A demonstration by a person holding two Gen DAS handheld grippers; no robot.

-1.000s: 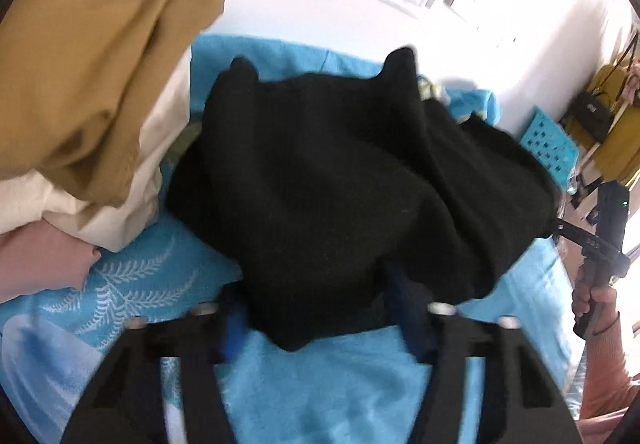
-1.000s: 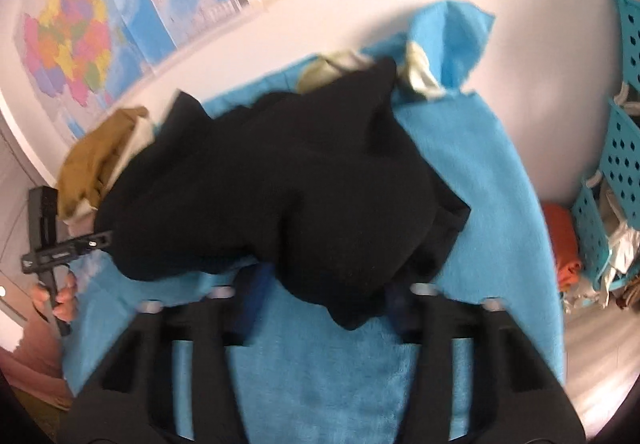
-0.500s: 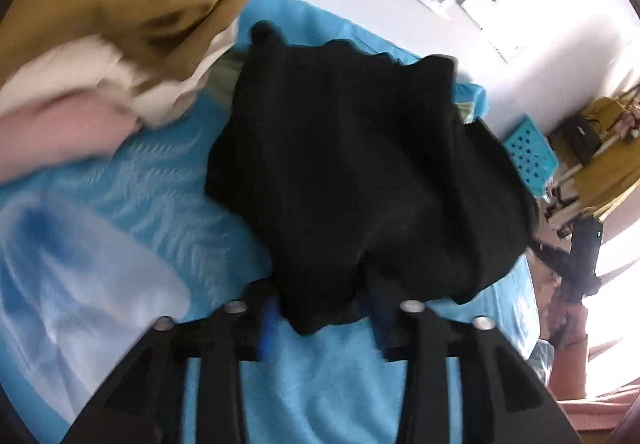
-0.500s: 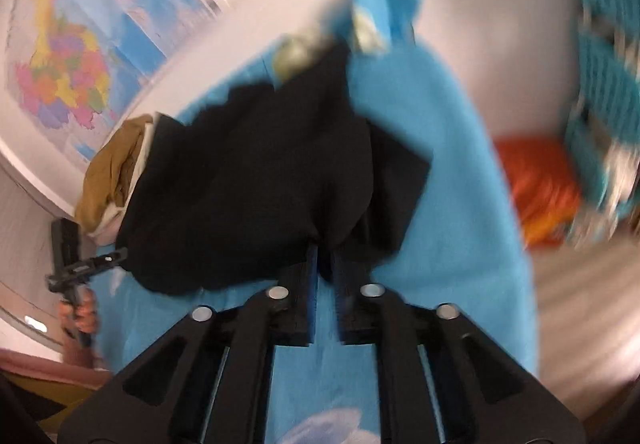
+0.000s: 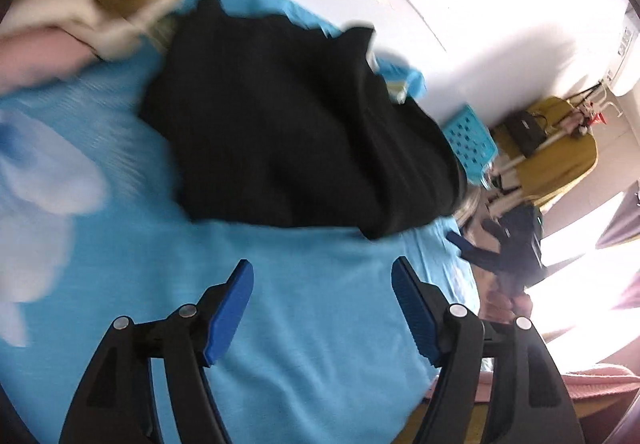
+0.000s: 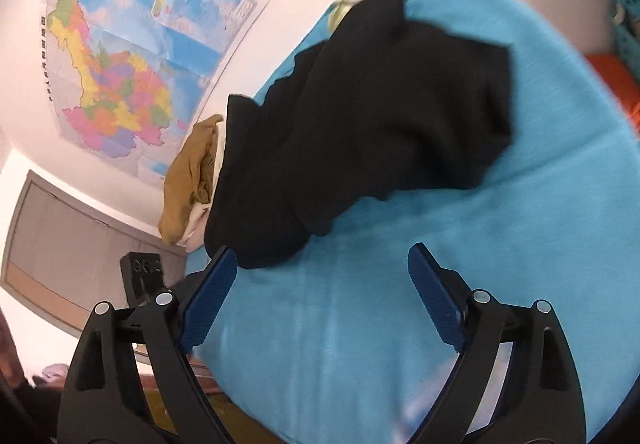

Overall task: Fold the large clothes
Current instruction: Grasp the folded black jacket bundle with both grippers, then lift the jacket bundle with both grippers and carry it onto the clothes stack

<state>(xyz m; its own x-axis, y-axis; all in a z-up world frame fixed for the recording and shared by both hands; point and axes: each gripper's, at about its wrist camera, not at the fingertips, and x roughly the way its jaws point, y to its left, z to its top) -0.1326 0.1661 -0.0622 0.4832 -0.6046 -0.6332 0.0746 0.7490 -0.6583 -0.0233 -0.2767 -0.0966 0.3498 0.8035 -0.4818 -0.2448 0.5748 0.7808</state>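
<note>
One black garment [image 5: 296, 132] was seen lying bunched on the blue cloth [image 5: 312, 324] that covered the table, with one pile of folded clothes [image 5: 100, 4], tan on cream on pink, at its left end and one teal basket [image 5: 470, 142] beyond its right end. Two tools were counted: the left tool [image 5: 322, 308] and the right tool [image 6: 322, 292] had just been opened and were spread wide with only blue cloth between their pads. A second earlier the garment's near hem had been clamped in both, and now it was released and lay just ahead of the fingertips.
</note>
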